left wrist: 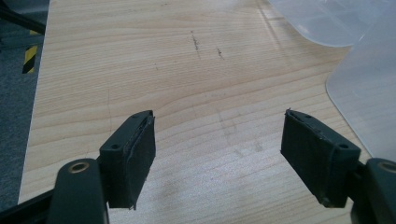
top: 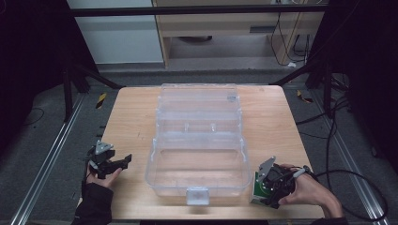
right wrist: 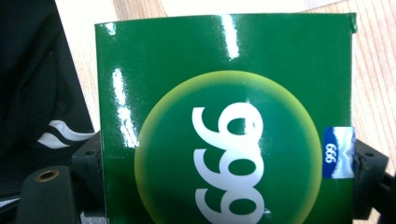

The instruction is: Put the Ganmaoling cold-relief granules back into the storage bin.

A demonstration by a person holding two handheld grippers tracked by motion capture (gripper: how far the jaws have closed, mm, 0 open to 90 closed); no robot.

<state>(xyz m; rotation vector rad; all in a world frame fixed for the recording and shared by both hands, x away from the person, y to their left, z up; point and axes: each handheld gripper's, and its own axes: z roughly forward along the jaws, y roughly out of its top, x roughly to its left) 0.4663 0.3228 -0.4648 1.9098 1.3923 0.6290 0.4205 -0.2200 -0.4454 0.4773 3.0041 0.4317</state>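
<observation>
Wooden worktop (top: pixel 131 112), read left to right. At 8 o'clock: left gripper (top: pixel 123 161), spread, holding nothing, parked beside clear plastic box (top: pixel 197 140). At centre: box with lid thrown back, near tray bare. At 4 o'clock: right gripper (right wrist: pixel 229 163), pinching green carton (right wrist: pixel 224 116) across its sides, just beside box's near right corner. Step in hand, as judged: carton gripped, ready for loading. Next move calls for: lift clear of box wall, carry toward 10 o'clock, lower into tray.

Wooden table (top: pixel 131 117) w/ clear plastic box (top: pixel 197 154) open at centre, green carton (top: pixel 257 190) beside it.
</observation>
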